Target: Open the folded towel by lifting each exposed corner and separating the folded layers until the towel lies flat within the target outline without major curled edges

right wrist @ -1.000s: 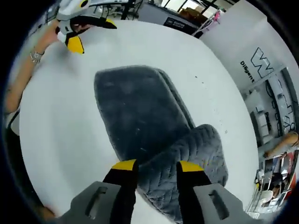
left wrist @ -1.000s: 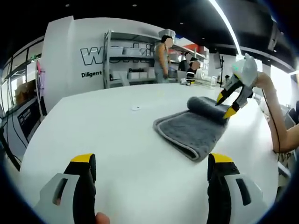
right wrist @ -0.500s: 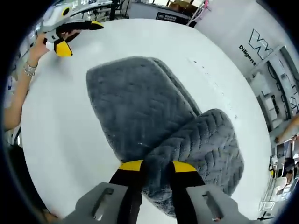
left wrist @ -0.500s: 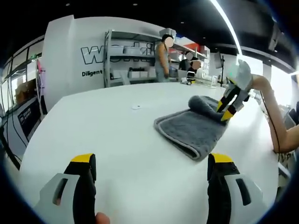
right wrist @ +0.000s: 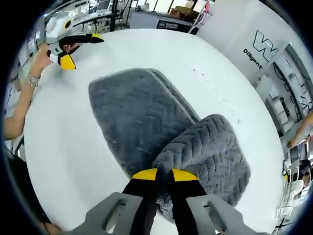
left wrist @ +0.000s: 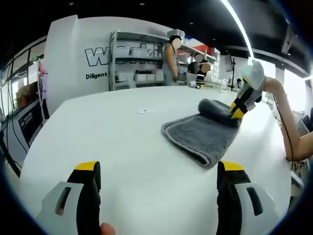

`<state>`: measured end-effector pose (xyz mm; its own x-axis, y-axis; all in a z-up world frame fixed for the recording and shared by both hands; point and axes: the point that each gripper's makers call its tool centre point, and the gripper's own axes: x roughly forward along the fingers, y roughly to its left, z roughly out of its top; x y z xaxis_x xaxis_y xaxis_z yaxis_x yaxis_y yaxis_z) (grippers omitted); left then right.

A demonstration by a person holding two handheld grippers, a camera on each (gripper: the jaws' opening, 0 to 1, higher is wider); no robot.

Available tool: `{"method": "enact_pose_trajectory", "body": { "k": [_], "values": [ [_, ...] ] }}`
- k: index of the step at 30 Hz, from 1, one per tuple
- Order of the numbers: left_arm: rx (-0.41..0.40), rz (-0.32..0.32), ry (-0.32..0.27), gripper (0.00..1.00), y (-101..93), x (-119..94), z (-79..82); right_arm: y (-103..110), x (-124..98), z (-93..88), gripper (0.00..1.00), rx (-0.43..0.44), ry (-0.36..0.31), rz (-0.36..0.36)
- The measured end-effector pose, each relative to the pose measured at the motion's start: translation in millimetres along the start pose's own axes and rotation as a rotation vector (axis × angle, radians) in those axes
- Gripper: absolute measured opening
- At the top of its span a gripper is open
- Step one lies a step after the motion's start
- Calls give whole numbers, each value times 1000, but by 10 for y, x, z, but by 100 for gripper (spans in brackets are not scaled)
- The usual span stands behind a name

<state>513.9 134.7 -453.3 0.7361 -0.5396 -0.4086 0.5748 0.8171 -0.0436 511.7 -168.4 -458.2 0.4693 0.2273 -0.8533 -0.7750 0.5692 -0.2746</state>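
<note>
left gripper view
risk: the left hand-held gripper (left wrist: 159, 183) hung open and empty over bare counter (left wrist: 112, 142), so nothing pinned the towel's flat part; a pull on the roll could have dragged the whole cloth instead of parting the layers.
towel: the grey towel (left wrist: 203, 132) lay on the white counter ahead and to the right of the left jaws, well apart from them, its far end curled into a roll.
right tool: the right hand-held gripper (left wrist: 238, 110) came in from the right with its yellow tips down on that roll.

right gripper view
risk: the right hand-held gripper (right wrist: 160, 175) looked to have bitten a thick bunch at the roll's edge; lifting several layers at once would have carried the fold along unopened, and a thin bite could have slipped off the pile.
grip: the jaws were nearly together, pinching the towel's (right wrist: 146, 125) rolled fold just above the tips.
towel: flat folded part stretched away from the jaws, roll to its right, all on the counter (right wrist: 58, 147).
left tool: the left hand-held gripper (right wrist: 71, 46) sat at the far upper left, clear of the cloth.
</note>
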Motion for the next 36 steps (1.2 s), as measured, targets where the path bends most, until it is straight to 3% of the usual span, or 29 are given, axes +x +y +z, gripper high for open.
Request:
{"method": "enact_pose_trajectory", "body": {
  "k": [7,13,25,36],
  "values": [
    [-2,1,4,97,-5,-1,-11,-353,-213,-51,5,75,-44,-135],
    [-3,0,6,97,-7,1,-16,-544,-350,-256,5,112,-41,-217],
    [-3,2,12,97,-13,13,-29,-1042,-618,-720,4,281,-43,-399],
    [-2,0,20,97,-14,33,-45,-1314,-800,-1030,4,282,-19,-520]
  ]
}}
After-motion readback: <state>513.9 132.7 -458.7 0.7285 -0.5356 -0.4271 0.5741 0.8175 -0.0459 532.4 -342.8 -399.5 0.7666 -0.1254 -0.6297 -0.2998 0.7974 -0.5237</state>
